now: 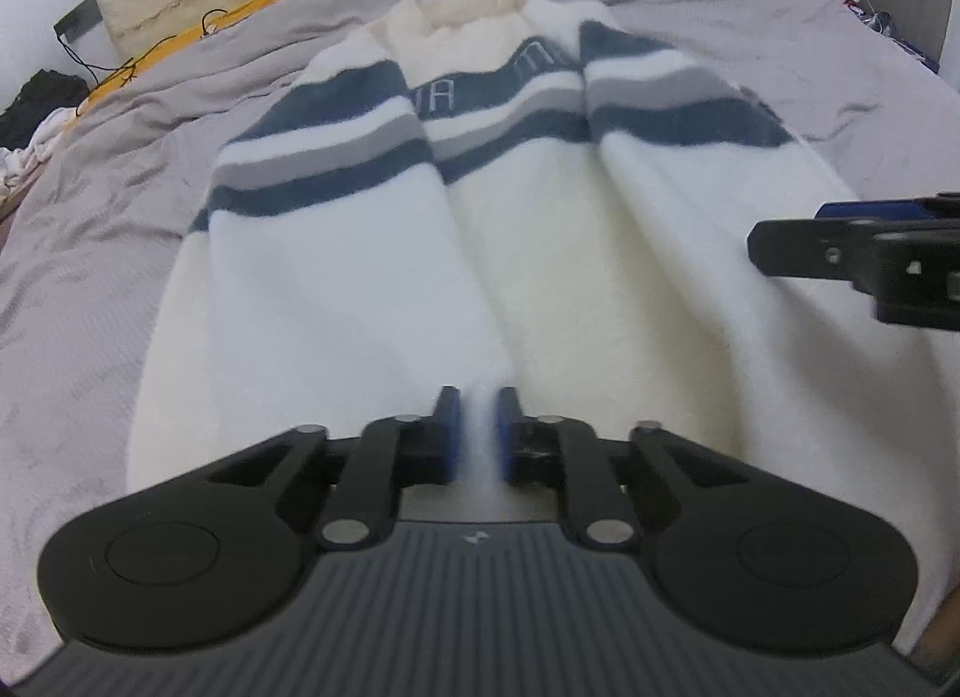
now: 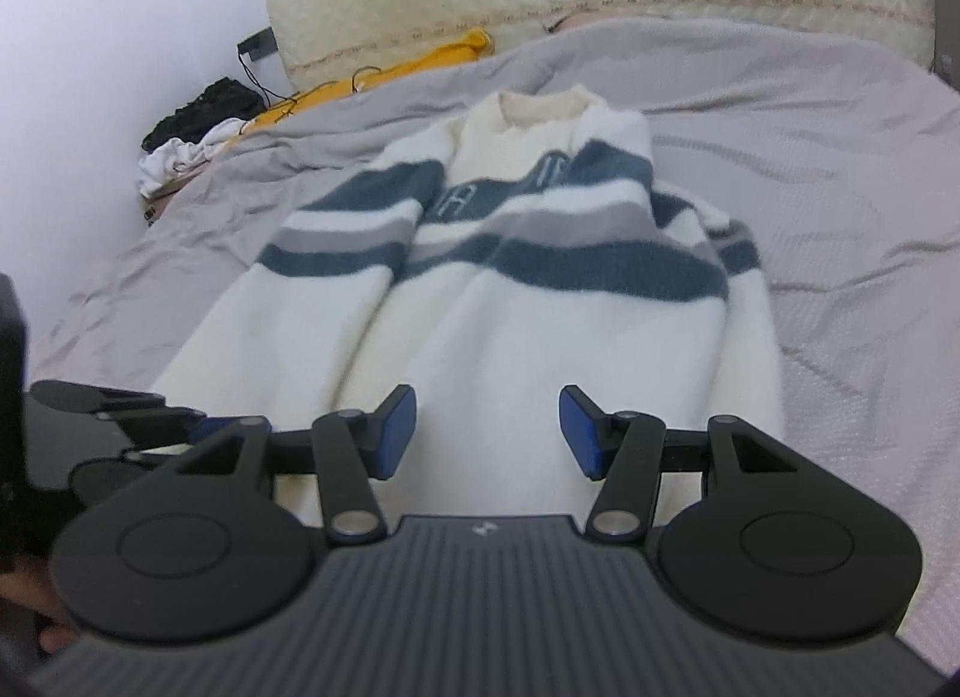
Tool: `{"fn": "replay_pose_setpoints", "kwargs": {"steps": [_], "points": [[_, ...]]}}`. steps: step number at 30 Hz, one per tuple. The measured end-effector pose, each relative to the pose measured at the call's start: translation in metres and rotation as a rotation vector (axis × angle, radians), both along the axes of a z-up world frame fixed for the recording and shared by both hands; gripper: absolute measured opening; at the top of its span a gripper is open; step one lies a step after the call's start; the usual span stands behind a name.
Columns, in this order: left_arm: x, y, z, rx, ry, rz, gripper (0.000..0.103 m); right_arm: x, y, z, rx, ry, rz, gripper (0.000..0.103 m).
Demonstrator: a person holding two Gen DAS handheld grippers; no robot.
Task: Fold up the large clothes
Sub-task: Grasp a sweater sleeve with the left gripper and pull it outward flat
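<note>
While the left tool (image 1: 478, 433) is clenched on the sweater's (image 1: 372, 301) hem, the right tool (image 2: 487, 433) hangs released above it.

Sweater (image 1: 372, 277) is lying flat on the bed, collar at far end, hem nearest the tools. Fluffy white/cream knit w/ dark blue + grey stripes running across chest and sleeves, some lettering in the blue band, cream collar. Both sleeves are lying folded in over the body, running lengthwise toward the hem, leaving a narrow strip of body showing btwn them. Near hem edge is sitting pinched up btwn the left tool's pads; fabric is lying just ahead of and under the right tool's tips.
</note>
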State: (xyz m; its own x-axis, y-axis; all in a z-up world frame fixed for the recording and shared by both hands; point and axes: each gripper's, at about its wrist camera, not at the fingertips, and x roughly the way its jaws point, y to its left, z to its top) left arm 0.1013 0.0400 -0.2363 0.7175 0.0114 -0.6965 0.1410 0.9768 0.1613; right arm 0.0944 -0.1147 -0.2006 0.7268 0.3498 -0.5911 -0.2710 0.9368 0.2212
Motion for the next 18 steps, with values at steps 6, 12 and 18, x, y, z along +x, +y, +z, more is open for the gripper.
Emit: {"fn": "replay_pose_setpoints", "kwargs": {"steps": [6,12,18], "points": [[0.001,0.052,0.053,-0.144,-0.054,0.035,0.008,0.008,-0.005,-0.002,0.01,-0.009,-0.022,0.055],[0.024,0.189,0.123,-0.328,-0.092,0.169,0.007,0.015,-0.008,-0.004,0.011,0.012,-0.051,0.055],[0.067,0.332,0.158,-0.45,-0.164,0.376,0.007,0.02,-0.002,-0.004,-0.026,0.013,-0.081,0.055]]}}
